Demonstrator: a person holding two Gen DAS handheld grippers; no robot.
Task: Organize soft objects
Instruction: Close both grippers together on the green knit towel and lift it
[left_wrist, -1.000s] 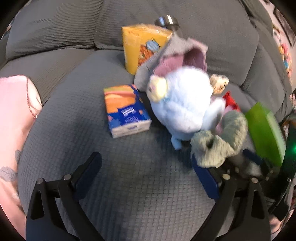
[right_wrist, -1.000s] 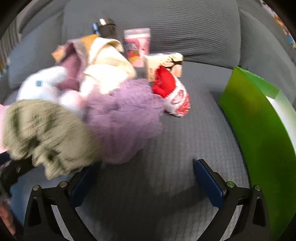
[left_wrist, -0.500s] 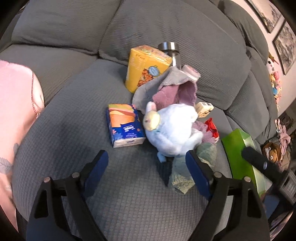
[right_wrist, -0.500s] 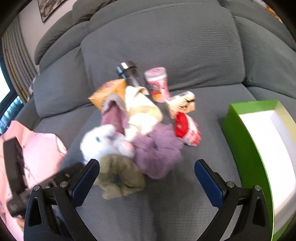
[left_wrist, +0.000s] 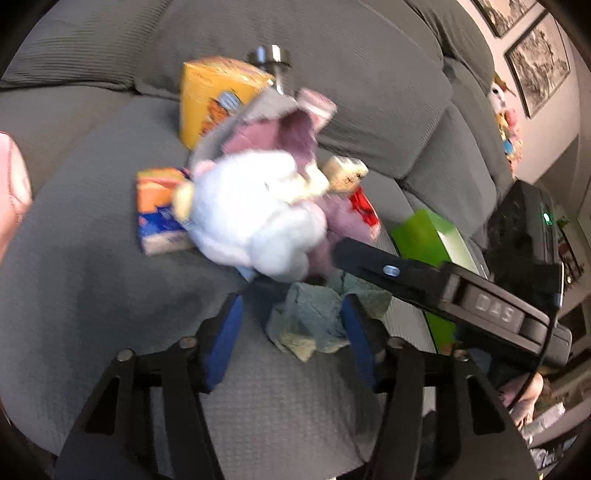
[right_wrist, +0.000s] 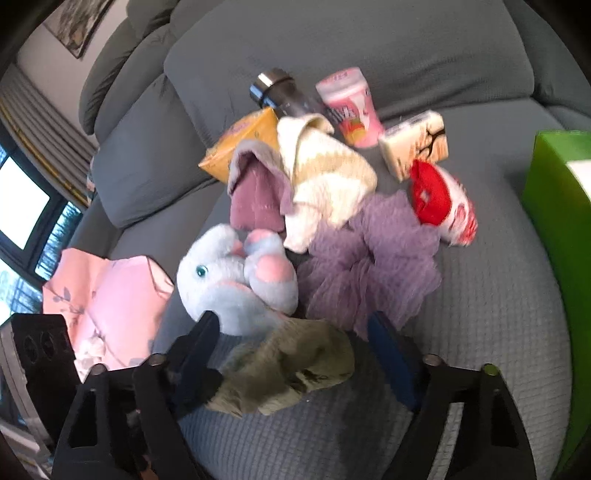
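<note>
Olive cloth (right_wrist: 291, 365) lay crumpled just in front of the plush bunny (right_wrist: 236, 280), between both closing, still-apart tongs: left tongs (left_wrist: 291, 332) and right tongs (right_wrist: 295, 354), neither clamped yet.

1. The left wrist view looks forward and down along its own fingers (left_wrist: 236, 332) at the sofa seat (left_wrist: 92, 266), close to the pile, from its left side.
2. The right wrist view looks forward and down along its own fingers (right_wrist: 391, 354) at the same seat, close in.
3. Both views share the green cloth (left_wrist: 310, 321) (right_wrist: 291, 365), plush toy (left_wrist: 255, 206) (right_wrist: 229, 280), purple pouf (right_wrist: 369, 266) and green box (left_wrist: 432, 236) (right_wrist: 557, 206).
4. The left view also shows the right gripper (left_wrist: 443, 288) crossing from the right.
</note>
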